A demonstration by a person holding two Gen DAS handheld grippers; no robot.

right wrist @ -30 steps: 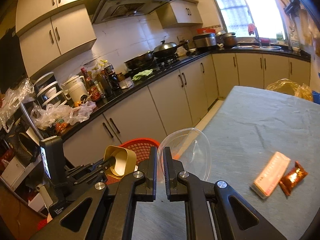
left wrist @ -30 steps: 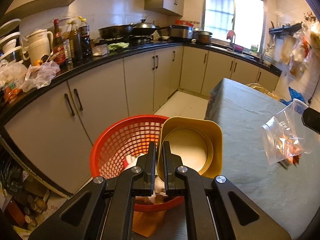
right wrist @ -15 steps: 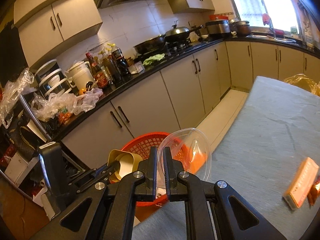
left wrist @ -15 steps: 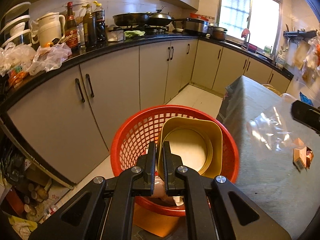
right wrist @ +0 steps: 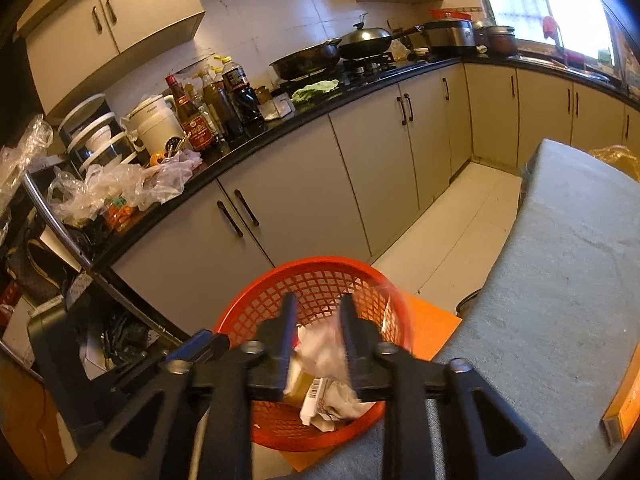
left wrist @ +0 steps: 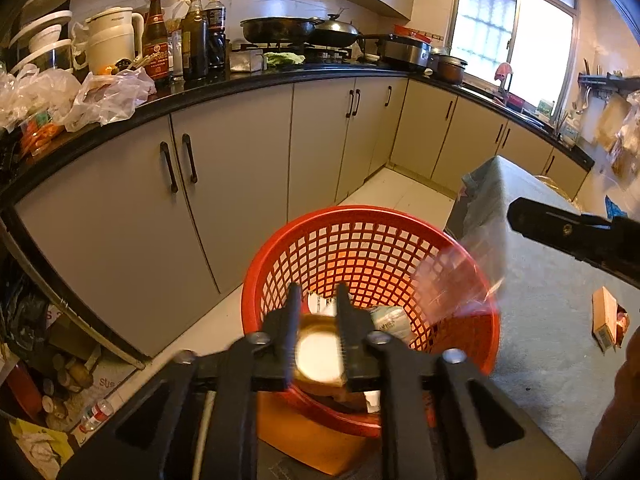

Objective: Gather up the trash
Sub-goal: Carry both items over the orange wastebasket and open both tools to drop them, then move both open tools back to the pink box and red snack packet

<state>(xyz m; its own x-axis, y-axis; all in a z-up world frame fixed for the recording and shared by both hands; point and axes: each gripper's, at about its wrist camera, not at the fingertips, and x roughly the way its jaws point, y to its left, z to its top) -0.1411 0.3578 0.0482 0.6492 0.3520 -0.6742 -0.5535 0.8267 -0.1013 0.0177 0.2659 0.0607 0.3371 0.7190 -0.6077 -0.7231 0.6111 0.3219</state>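
A red mesh basket [left wrist: 360, 256] [right wrist: 320, 280] stands on the floor beside the grey-clothed table [left wrist: 552, 320] and holds crumpled paper [right wrist: 324, 348]. My left gripper [left wrist: 319, 306] hangs over it with its jaws opening. The yellow container [left wrist: 320, 356], blurred, drops loose between them into the basket. My right gripper [right wrist: 319, 316] is over the basket too, jaws opening. The clear plastic lid [right wrist: 396, 308] [left wrist: 452, 284] is a blur just off its right finger, over the basket's rim. An orange box [left wrist: 604, 318] and a foil packet lie on the table.
Cream cabinets under a black counter [left wrist: 240, 80] run along the far side, crowded with bottles, a kettle, bags and pans. An orange board [right wrist: 432, 328] lies under the basket. Clutter fills the floor at the left [left wrist: 60, 400]. A yellow bag [right wrist: 616, 158] sits at the table's far end.
Both grippers came in over the basket and sank a little. Their jaws have parted, letting go of the yellow container and the clear lid, which now fall toward the basket.
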